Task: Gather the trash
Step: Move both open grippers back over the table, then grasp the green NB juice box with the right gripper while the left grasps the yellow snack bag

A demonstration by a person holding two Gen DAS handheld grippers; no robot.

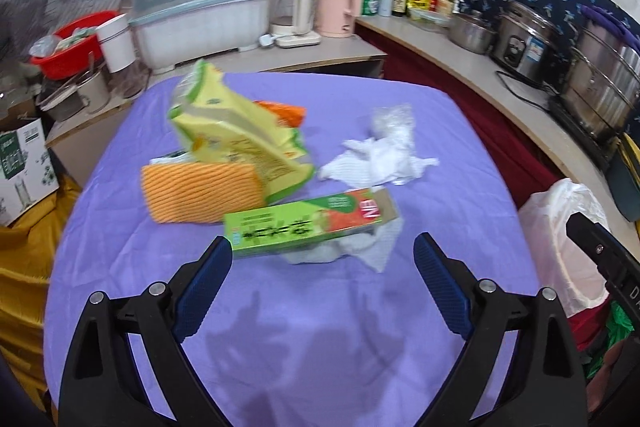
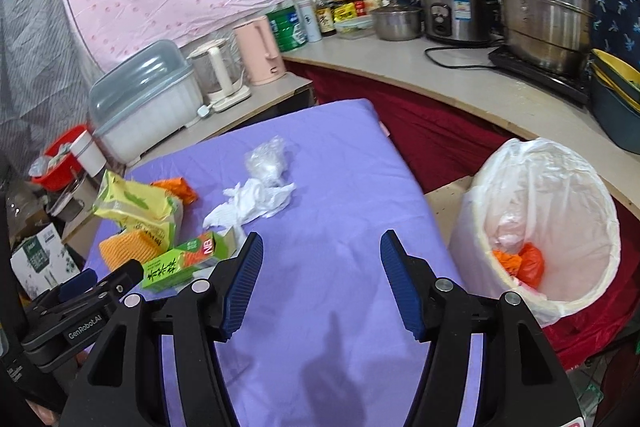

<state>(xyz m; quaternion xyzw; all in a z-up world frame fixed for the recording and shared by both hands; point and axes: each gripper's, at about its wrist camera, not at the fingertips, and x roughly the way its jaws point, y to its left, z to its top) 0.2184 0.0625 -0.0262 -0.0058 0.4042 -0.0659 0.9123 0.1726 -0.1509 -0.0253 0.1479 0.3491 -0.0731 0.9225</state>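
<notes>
Trash lies on a purple-covered table. A green carton rests on a crumpled tissue, just beyond my left gripper, which stands open and empty. Behind the carton are an orange sponge, a yellow-green packet, an orange wrapper, a white tissue wad and clear plastic. My right gripper hangs open over bare cloth. A bin with a white liner stands right of the table.
A counter curves behind and to the right with pots, a rice cooker, bottles, two kettles and a lidded dish rack. A red basin and a cardboard box crowd the left side. The other gripper's body sits at lower left.
</notes>
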